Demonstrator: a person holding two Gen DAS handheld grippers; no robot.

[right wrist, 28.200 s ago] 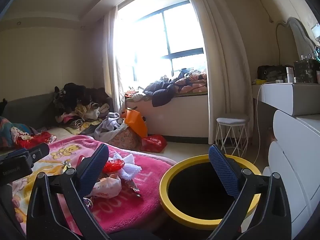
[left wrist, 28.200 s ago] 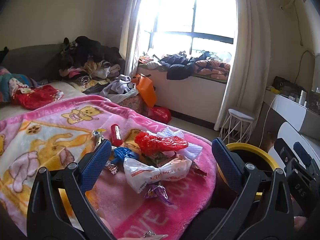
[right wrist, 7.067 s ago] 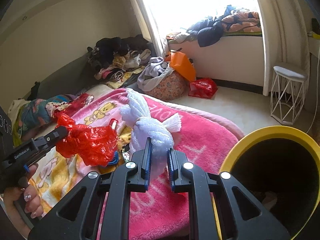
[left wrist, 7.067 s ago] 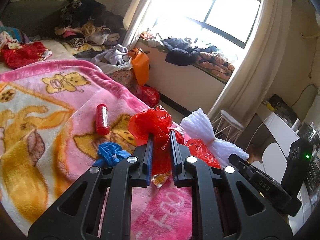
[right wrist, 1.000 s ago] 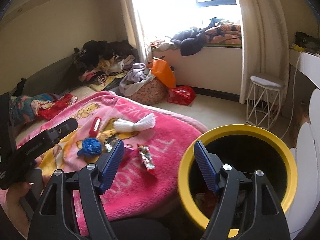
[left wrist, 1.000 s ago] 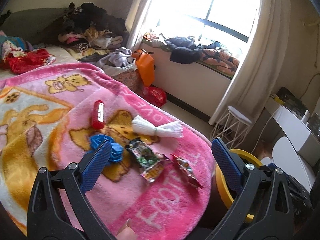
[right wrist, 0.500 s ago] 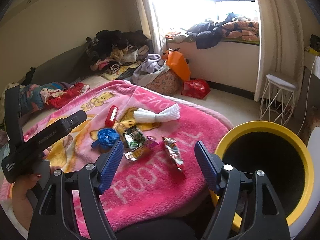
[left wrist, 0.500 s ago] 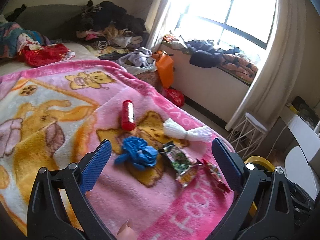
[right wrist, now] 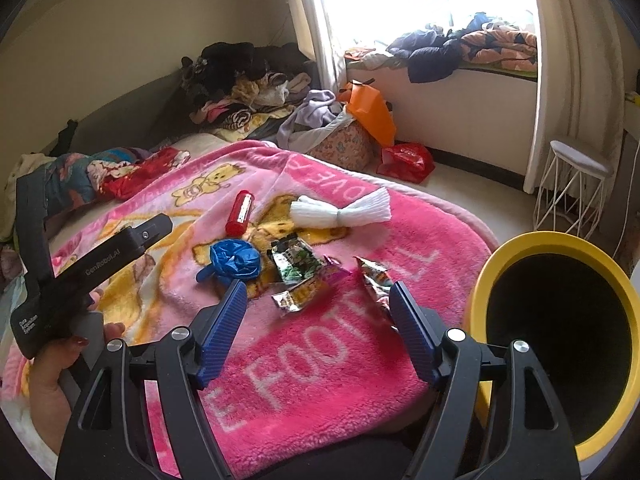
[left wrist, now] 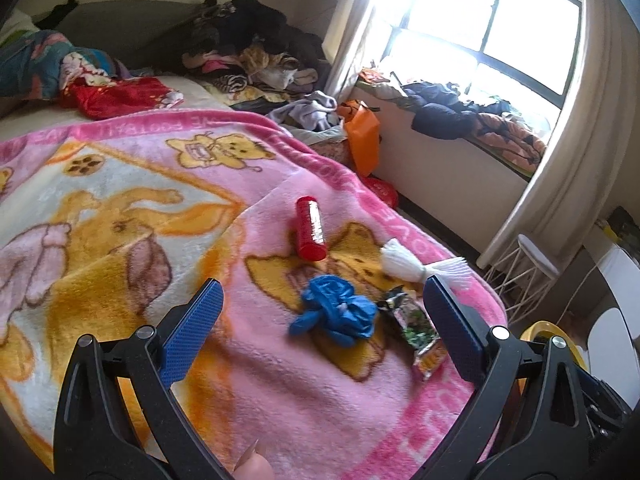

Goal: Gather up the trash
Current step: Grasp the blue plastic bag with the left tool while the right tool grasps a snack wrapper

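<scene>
Two grippers, left gripper (left wrist: 320, 328) and right gripper (right wrist: 316, 320), hover spread and empty over a pink fleece blanket (right wrist: 320, 360); a crumpled blue plastic bag (right wrist: 234, 260) lies at eleven o'clock of the right one, a yellow-rimmed round bin (right wrist: 560, 320) at three.

The yellow bin (left wrist: 560, 340) is mostly hidden behind a gripper finger at the left wrist view's lower right. Its dark inside (right wrist: 560, 344) cannot be made out, and its rim is cut off at the right edge.

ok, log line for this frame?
phase: between picks | left gripper: open, empty | right gripper: open, empty | blanket: wrappers, blue bag | bin: beside bed
</scene>
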